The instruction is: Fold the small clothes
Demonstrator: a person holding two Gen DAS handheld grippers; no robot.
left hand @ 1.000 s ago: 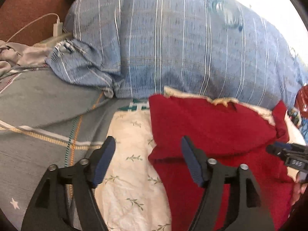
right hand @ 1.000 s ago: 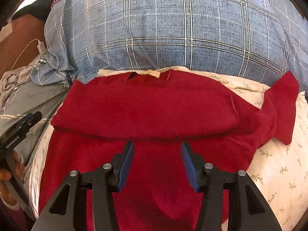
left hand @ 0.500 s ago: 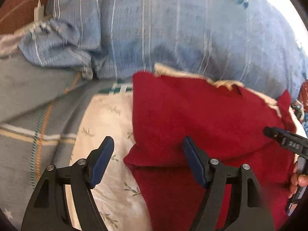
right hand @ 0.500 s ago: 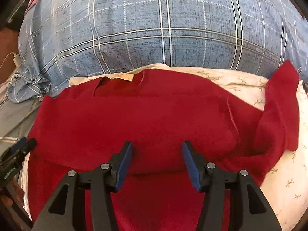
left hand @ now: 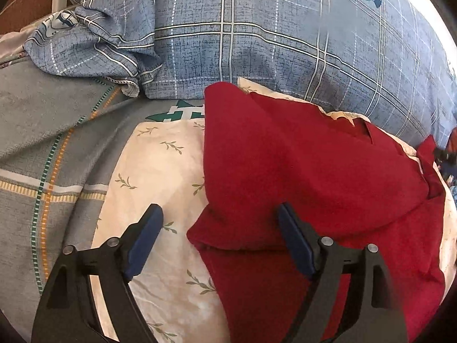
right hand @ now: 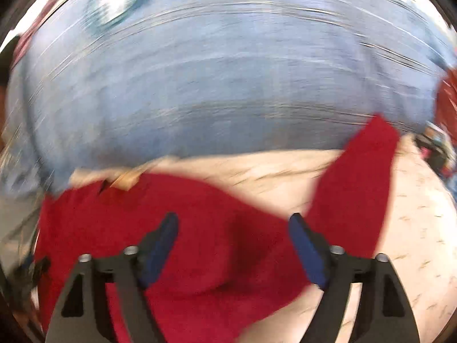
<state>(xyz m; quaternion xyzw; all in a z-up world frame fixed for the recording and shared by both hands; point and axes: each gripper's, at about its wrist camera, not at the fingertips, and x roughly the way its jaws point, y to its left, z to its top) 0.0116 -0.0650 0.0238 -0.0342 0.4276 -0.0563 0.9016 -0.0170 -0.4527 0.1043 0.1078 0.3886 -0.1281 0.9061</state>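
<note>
While both grippers hang over the bed, the scene reads so:
Jumper: a red jumper (left hand: 314, 171) lies on a cream leaf-print cloth (left hand: 160, 171), its top part folded down over its body, one sleeve (right hand: 360, 188) sticking out to the right.
Left gripper: the left gripper (left hand: 220, 237) has just been opening; its jaws stand wide apart, the folded left corner of the jumper between them, unpressed.
Right gripper: the right gripper (right hand: 232, 245) has just been opening too; jaws wide, above the red fabric, gripping nothing; this view is blurred.
Behind: a blue checked pillow (left hand: 271, 37).
Left side: a grey blanket (left hand: 42, 131).
</note>
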